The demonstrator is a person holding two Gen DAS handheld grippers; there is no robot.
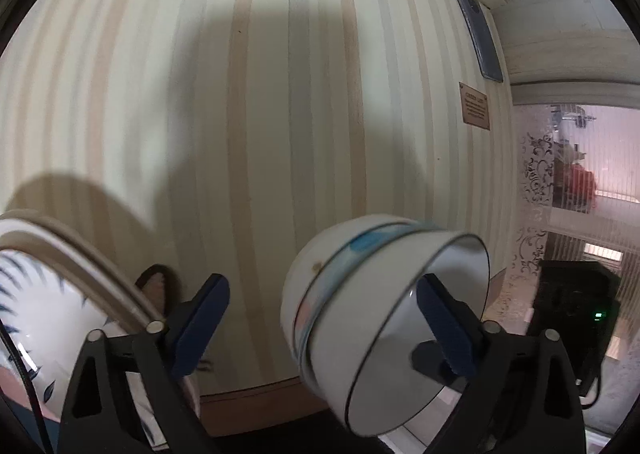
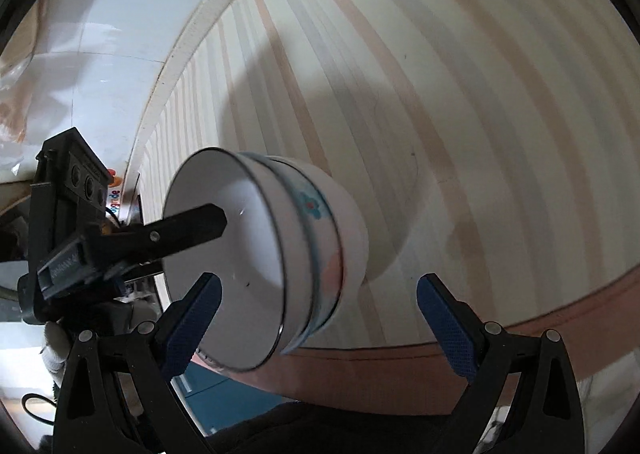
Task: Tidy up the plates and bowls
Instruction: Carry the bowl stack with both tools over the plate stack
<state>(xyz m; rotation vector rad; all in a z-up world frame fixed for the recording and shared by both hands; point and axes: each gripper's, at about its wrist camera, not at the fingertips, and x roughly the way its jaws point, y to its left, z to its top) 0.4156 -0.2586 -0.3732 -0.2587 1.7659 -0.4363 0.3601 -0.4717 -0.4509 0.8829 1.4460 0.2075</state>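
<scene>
A stack of nested white bowls with a blue and pink flower band (image 1: 384, 318) is tilted on its side in the air before the striped wall. My left gripper (image 1: 320, 326) is wide open; its right finger (image 1: 444, 330) reaches inside the front bowl's rim. In the right wrist view the same stack (image 2: 272, 266) shows with a black finger (image 2: 188, 232) of the other gripper inside it. My right gripper (image 2: 318, 318) is wide open; its left finger (image 2: 192, 326) lies in front of the bowl's mouth. A white plate with blue leaves (image 1: 44, 318) stands at lower left.
A striped cream wall (image 1: 280, 113) fills both views, with a brown baseboard (image 2: 520, 350) below. A small brown plaque (image 1: 474, 105) and a phone (image 1: 478, 33) are on the wall. A black box with a green light (image 1: 576, 318) sits at right by a frosted glass door.
</scene>
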